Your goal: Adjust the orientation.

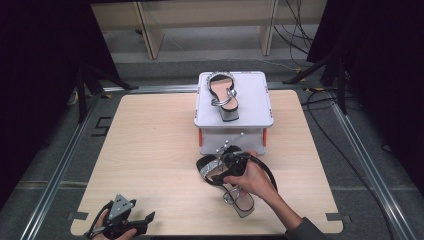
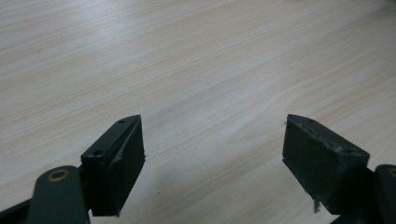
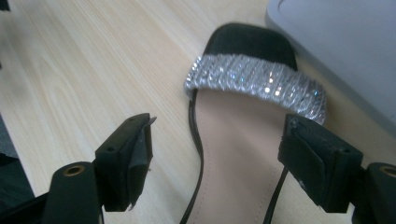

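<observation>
From the high view, one sandal (image 1: 223,94) already lies on the white box (image 1: 260,102) at the far middle of the table (image 1: 150,150). Its mate, the second sandal (image 1: 225,180), lies on the wood just near of that box, under your right gripper (image 1: 231,159). Your left gripper (image 1: 127,220) rests at the near left edge.

In the left gripper view, its jaws stand apart over bare wood.

In the right gripper view, the jaws gape astride the second sandal's insole (image 3: 233,140), gripping nothing; half the pairing looks done.
</observation>
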Demonstrator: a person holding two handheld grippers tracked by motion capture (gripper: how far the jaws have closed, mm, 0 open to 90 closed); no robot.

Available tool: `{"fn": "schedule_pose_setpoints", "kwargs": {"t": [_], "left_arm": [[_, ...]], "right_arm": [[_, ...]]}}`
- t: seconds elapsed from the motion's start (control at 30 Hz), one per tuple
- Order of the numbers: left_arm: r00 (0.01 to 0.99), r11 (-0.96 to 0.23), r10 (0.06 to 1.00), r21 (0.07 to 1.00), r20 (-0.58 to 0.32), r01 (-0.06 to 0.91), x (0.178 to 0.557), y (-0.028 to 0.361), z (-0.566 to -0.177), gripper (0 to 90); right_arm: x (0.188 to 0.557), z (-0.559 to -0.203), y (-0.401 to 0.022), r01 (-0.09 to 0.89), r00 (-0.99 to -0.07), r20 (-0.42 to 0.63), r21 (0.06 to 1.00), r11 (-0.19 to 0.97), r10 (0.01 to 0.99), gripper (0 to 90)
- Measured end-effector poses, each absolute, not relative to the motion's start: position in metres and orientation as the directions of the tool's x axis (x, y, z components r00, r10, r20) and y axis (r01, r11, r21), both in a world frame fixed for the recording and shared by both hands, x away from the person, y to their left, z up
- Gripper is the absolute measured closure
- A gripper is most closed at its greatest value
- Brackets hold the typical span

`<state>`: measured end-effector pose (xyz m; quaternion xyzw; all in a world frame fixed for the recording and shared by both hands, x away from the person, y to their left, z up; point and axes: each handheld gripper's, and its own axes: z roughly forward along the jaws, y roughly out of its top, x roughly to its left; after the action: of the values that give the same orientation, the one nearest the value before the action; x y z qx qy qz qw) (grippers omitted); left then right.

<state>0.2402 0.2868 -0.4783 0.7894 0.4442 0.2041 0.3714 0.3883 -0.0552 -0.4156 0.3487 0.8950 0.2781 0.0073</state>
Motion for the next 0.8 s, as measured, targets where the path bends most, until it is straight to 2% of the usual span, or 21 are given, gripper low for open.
{"fn": "schedule_pose_setpoints", "kwargs": {"t": [0.23,0.33,0.43,0.5,0.6,0.67,0.8], "left_arm": [[0.511,-0.311,0.859,0.770,-0.022,0.557,0.239,0.286,-0.478,20.6],[0.509,-0.308,0.861,0.771,-0.024,0.557,0.239,0.286,-0.478,20.6],[0.510,-0.309,0.860,0.771,-0.024,0.557,0.239,0.286,-0.478,20.6],[0.515,-0.331,0.857,0.759,-0.007,0.561,0.239,0.288,-0.477,20.6],[0.519,-0.335,0.855,0.760,-0.003,0.557,0.239,0.288,-0.476,20.6],[0.515,-0.332,0.857,0.758,-0.006,0.561,0.239,0.288,-0.477,20.6],[0.517,-0.332,0.856,0.760,-0.006,0.559,0.238,0.288,-0.477,20.6]], "right_arm": [[0.387,-0.430,-0.060,0.638,-0.743,0.175,0.478,0.604,0.646,25.7],[0.384,-0.434,-0.063,0.688,-0.698,0.185,0.438,0.578,0.691,25.7],[0.384,-0.437,-0.065,0.661,-0.723,0.178,0.461,0.593,0.668,25.5],[0.382,-0.438,-0.065,0.694,-0.695,0.190,0.430,0.577,0.694,25.3],[0.384,-0.443,-0.065,0.666,-0.720,0.173,0.447,0.598,0.673,24.9],[0.382,-0.443,-0.063,0.685,-0.705,0.181,0.426,0.591,0.686,24.4],[0.381,-0.448,-0.062,0.665,-0.718,0.135,0.423,0.616,0.683,23.6]]}}
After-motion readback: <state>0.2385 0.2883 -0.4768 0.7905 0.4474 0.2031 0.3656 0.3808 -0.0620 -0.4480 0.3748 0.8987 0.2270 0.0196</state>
